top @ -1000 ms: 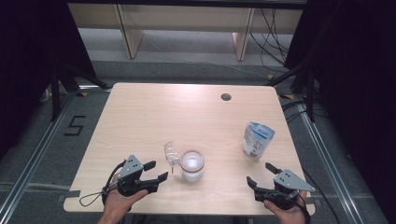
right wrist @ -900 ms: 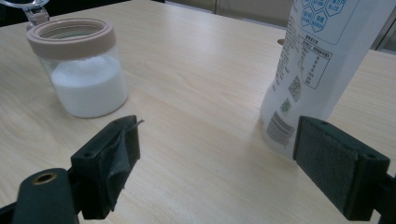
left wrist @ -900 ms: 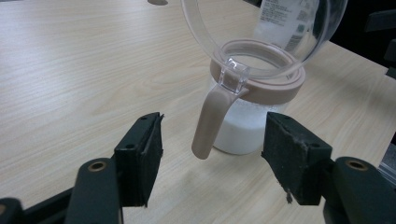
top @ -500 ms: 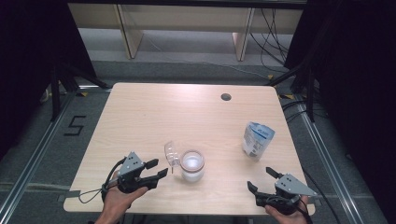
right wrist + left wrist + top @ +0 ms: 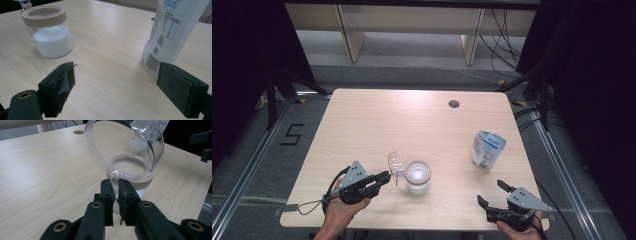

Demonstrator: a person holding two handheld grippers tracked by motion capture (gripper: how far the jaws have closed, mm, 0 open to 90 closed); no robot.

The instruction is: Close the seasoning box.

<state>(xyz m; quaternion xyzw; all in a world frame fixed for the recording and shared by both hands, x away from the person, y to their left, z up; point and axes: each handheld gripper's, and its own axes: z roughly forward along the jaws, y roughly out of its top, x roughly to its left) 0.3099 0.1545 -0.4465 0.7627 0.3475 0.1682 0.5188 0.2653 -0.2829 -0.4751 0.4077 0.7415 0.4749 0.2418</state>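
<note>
A glass jar with a beige collar, half full of white powder, stands at the table's front centre. Its clear hinged lid is tipped up on the jar's left side. My left gripper lies level beside it; its jaws have just been closing and now pinch the clear tab at the lid's lower edge, in front of the jar. My right gripper rests open at the front right with nothing between its pads. A white and blue pouch stands beyond it, also the pouch to the right of the jar.
The wooden table has a round cable hole at the back right. Floor rails run along both sides, with a "5" mark on the floor at left. Shelf legs stand behind the table.
The left gripper's jaws have closed from wide apart onto the lid's tab. Both hands stay roughly where they were, and the jar and pouch have not moved.
</note>
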